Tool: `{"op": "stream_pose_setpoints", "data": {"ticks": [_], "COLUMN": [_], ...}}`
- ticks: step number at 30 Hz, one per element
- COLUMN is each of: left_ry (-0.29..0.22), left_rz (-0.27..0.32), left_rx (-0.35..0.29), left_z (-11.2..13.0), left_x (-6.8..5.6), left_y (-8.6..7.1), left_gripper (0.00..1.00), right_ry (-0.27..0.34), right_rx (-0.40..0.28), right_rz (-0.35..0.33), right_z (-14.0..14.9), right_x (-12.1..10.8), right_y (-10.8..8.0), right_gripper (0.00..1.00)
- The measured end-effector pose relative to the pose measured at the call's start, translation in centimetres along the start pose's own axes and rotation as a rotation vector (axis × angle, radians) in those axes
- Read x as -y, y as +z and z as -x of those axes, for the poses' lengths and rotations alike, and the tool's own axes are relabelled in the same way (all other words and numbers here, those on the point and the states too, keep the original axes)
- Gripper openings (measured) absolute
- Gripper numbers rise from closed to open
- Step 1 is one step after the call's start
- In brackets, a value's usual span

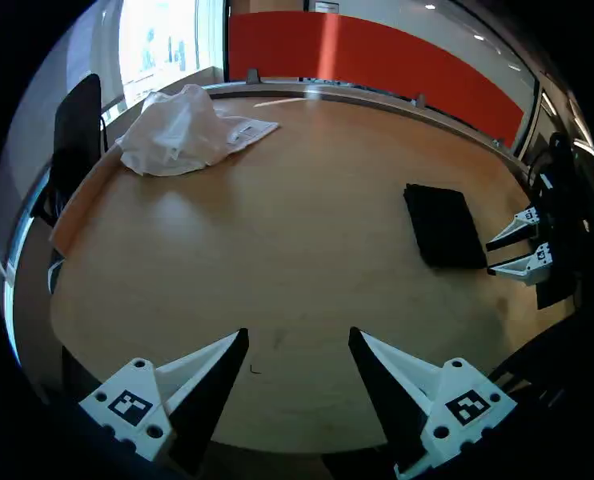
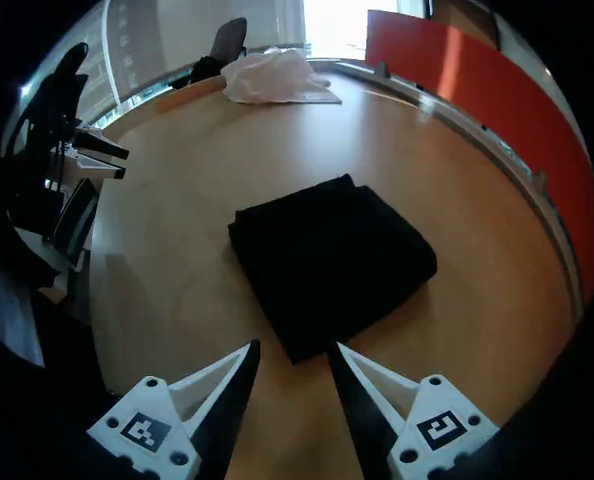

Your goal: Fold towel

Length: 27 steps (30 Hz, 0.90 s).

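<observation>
Left gripper view: my left gripper sits over bare wooden table, fingers spread wide, nothing between them and nothing touched. From here the black towel is well ahead and off to the right, lying flat as a folded rectangle. Just past its far-right edge I see the right gripper side-on, tips aimed at the towel and right by its edge. Far ahead to the left there's a crumpled white cloth on a sheet of paper, w/ a dark chair beyond the table edge on that side. A red panel runs along the back.

Right gripper view gives the close-up the left one lacks. The towel is directly in front of the right gripper, folded into a thick square pad. Its near corner reaches down into the gap between the two fingers. Jaws are apart, a moderate gap, narrower than the left pair. They aren't clamped on the fabric. Can't tell whether either tip brushes it or hovers just above. This view also shows the left gripper far ahead-left at the table edge, seen from the side, fingers apart. The white cloth is straight ahead at the far end.
</observation>
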<state>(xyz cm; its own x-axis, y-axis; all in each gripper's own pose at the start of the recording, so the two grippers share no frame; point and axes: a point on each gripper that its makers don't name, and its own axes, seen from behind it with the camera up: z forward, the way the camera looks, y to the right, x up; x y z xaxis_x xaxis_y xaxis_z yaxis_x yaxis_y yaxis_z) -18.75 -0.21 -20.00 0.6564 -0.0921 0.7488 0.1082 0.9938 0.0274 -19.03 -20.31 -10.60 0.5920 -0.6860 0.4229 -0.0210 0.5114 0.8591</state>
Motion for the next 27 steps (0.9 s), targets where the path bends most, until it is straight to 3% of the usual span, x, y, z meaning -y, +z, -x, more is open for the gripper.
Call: {"op": "stream_pose_setpoints", "data": {"ticks": [4,20,27], "left_ry": [0.003,0.005,0.006], "left_rz": [0.001,0.004,0.004], "left_rx": [-0.001,-0.001,-0.001], "left_z": [-0.1,0.2,0.3], "left_x": [-0.1,-0.2,-0.1], "left_y": [-0.1,-0.4,-0.5], "left_gripper": [0.93,0.93,0.93], "right_ry": [0.007,0.101,0.113], "right_rx": [0.012,0.004,0.003], "right_rz": [0.013,0.089,0.111], "right_z": [0.6,1.2,1.4], "right_x": [0.0,-0.5,-0.5], "right_y": [0.5,1.7,1.8], "right_gripper": [0.62,0.27,0.26]}}
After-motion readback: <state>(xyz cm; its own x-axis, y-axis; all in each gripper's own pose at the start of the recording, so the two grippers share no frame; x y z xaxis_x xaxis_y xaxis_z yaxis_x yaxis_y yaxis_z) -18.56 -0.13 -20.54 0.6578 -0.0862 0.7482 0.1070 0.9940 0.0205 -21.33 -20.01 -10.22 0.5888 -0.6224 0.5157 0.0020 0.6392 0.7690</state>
